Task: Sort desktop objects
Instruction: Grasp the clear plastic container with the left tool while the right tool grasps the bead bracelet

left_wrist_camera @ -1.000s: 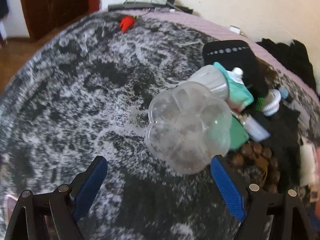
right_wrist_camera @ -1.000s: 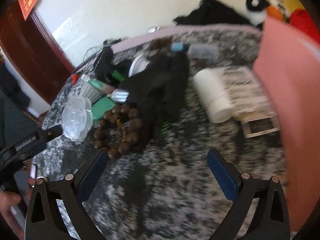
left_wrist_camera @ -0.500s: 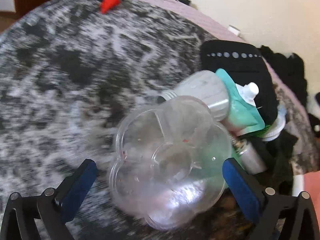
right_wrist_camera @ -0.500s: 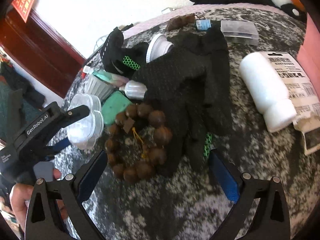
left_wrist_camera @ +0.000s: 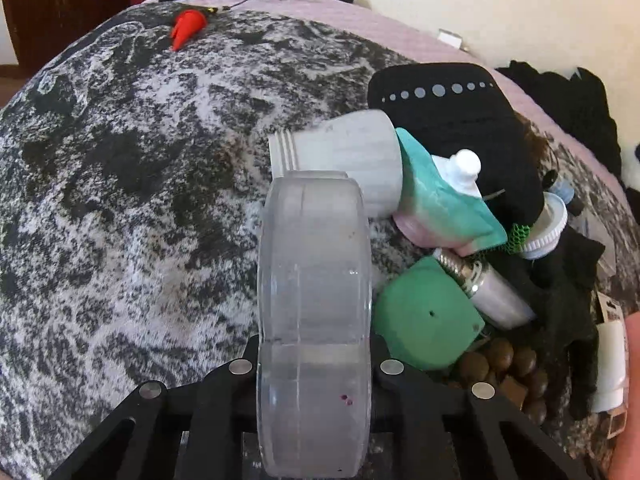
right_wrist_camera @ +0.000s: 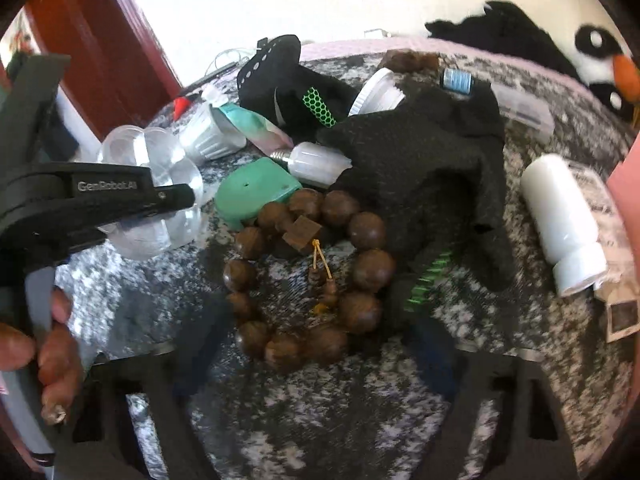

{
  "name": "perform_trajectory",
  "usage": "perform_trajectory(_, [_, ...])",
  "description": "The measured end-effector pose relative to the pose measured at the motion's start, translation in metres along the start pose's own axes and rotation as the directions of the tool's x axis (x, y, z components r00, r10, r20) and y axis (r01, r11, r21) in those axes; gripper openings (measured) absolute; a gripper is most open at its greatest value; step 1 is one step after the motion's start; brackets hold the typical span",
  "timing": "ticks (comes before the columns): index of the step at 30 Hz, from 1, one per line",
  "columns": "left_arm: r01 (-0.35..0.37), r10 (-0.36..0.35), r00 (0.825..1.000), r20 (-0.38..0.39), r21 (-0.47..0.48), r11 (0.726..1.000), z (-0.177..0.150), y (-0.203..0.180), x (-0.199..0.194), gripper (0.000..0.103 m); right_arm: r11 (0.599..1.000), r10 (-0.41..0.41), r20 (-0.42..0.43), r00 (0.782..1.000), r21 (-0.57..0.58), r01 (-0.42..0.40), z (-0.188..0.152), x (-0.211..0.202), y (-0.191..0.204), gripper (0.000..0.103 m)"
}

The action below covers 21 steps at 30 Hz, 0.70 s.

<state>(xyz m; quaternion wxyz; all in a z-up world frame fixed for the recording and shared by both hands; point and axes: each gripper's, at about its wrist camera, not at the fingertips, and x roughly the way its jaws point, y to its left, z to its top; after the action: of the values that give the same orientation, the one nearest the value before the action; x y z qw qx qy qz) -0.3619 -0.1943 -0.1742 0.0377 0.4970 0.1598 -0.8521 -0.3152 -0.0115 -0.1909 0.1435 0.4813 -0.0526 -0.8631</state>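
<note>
My left gripper (left_wrist_camera: 314,354) is shut on a clear, flower-shaped plastic container (left_wrist_camera: 314,280), which stands edge-on between the jaws. In the right wrist view the same container (right_wrist_camera: 160,160) sits at the left, clamped by the left gripper (right_wrist_camera: 176,196), with a hand on its handle. My right gripper (right_wrist_camera: 320,344) is open low over the speckled cloth. Its blurred fingers (right_wrist_camera: 436,348) flank the near side of a wooden bead bracelet (right_wrist_camera: 362,230) and hold nothing.
Behind the container lies a pile: a white ribbed cup (left_wrist_camera: 344,156), teal tube (left_wrist_camera: 436,204), green case (right_wrist_camera: 252,192), bulb (right_wrist_camera: 316,162), black gloves (right_wrist_camera: 432,152). A white bottle (right_wrist_camera: 560,216) lies right, a red cone (left_wrist_camera: 186,26) far left. The left cloth (left_wrist_camera: 120,200) is bare.
The left gripper went from open around the clear container to shut on it, and the container now shows edge-on. The right gripper came closer and lower over the bead bracelet.
</note>
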Motion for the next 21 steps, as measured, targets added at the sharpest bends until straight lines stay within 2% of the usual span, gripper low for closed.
perform_trajectory(1, [0.002,-0.002,1.000,0.003,0.004,1.000,0.000,0.000,-0.003,0.016,1.000,-0.002,-0.004,1.000,-0.002,0.002,0.001,0.000,-0.002,0.036])
perform_trajectory(2, [0.004,-0.004,1.000,0.007,0.008,1.000,-0.001,0.000,-0.007,0.016,1.000,-0.005,-0.008,1.000,-0.003,0.005,0.003,-0.001,-0.003,0.035])
perform_trajectory(4, [0.001,-0.001,1.000,0.020,0.014,1.000,-0.003,0.001,-0.016,0.016,0.998,0.037,-0.020,0.999,0.046,-0.036,0.003,-0.002,-0.013,0.025])
perform_trajectory(8, [-0.004,0.003,0.999,0.040,0.023,1.000,-0.007,0.006,-0.034,0.016,0.986,0.110,-0.030,0.994,0.131,-0.105,0.002,-0.014,-0.022,0.023])
perform_trajectory(12, [-0.008,0.007,0.999,0.045,0.032,0.999,-0.014,0.010,-0.049,0.016,0.977,0.157,-0.013,0.988,0.151,-0.153,-0.002,-0.038,-0.018,0.023])
perform_trajectory(19, [-0.014,0.012,0.999,0.044,0.056,0.998,-0.033,0.010,-0.067,0.016,0.985,0.154,-0.032,0.987,0.085,-0.151,-0.020,-0.069,-0.014,0.023])
perform_trajectory(20, [-0.016,0.014,0.999,0.041,0.059,0.998,-0.035,0.010,-0.068,0.016,0.985,0.147,-0.071,0.987,0.098,-0.140,-0.024,-0.062,-0.019,0.025])
perform_trajectory(21, [-0.017,0.015,0.999,0.038,0.061,0.998,-0.037,0.010,-0.069,0.016,0.986,0.140,-0.109,0.984,0.111,-0.127,-0.029,-0.056,-0.024,0.032])
